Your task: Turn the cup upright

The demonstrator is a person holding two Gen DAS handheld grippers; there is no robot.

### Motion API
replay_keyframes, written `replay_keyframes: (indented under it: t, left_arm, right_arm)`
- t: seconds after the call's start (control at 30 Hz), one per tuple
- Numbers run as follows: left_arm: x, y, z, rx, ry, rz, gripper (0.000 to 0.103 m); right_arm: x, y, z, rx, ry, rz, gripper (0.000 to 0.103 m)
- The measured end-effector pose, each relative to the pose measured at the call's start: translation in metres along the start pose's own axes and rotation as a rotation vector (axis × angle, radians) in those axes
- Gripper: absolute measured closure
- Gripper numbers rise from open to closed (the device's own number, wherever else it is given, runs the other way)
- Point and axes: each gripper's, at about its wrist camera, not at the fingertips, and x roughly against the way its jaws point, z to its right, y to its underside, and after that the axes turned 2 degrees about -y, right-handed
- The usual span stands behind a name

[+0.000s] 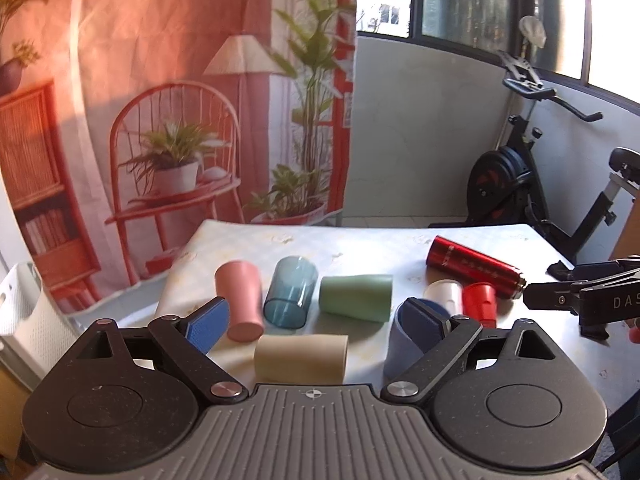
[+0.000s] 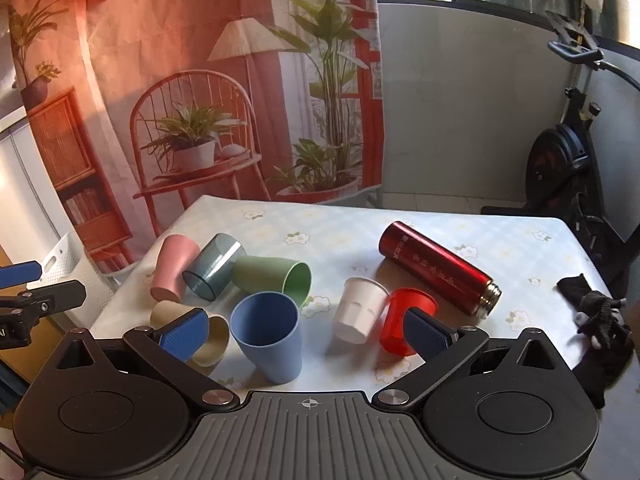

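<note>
Several cups lie on a flowered tablecloth [image 2: 400, 220]. A blue cup [image 2: 268, 340] stands mouth up between my right gripper's fingers; it also shows in the left wrist view [image 1: 400, 344]. Pink [image 2: 172, 268], clear teal [image 2: 214, 266], green [image 2: 268, 278] and beige [image 2: 212, 338] cups lie on their sides. A white cup [image 2: 360, 310] and a red cup [image 2: 404, 316] lean tilted, mouths up. A red flask [image 2: 436, 270] lies on its side. My right gripper [image 2: 306, 336] is open around the blue cup. My left gripper [image 1: 316, 320] is open above the beige cup [image 1: 300, 358].
A white perforated basket [image 1: 20, 300] stands left of the table. A black cloth [image 2: 600, 320] lies at the table's right edge. An exercise bike [image 1: 520, 184] stands behind at the right. A printed curtain [image 2: 200, 80] hangs behind the table.
</note>
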Motion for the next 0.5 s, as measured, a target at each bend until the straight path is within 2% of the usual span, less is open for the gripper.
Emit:
replay_keyframes:
  t: [0.2, 0.5]
  left_arm:
    - [0.026, -0.012, 0.013, -0.011, 0.027, 0.061, 0.005]
    - [0.04, -0.017, 0.023, -0.015, 0.044, 0.084, 0.004]
  right_arm:
    - [0.024, -0.002, 0.002, -0.022, 0.005, 0.023, 0.0]
    - [0.036, -0.001, -0.004, -0.006, 0.017, 0.034, 0.0]
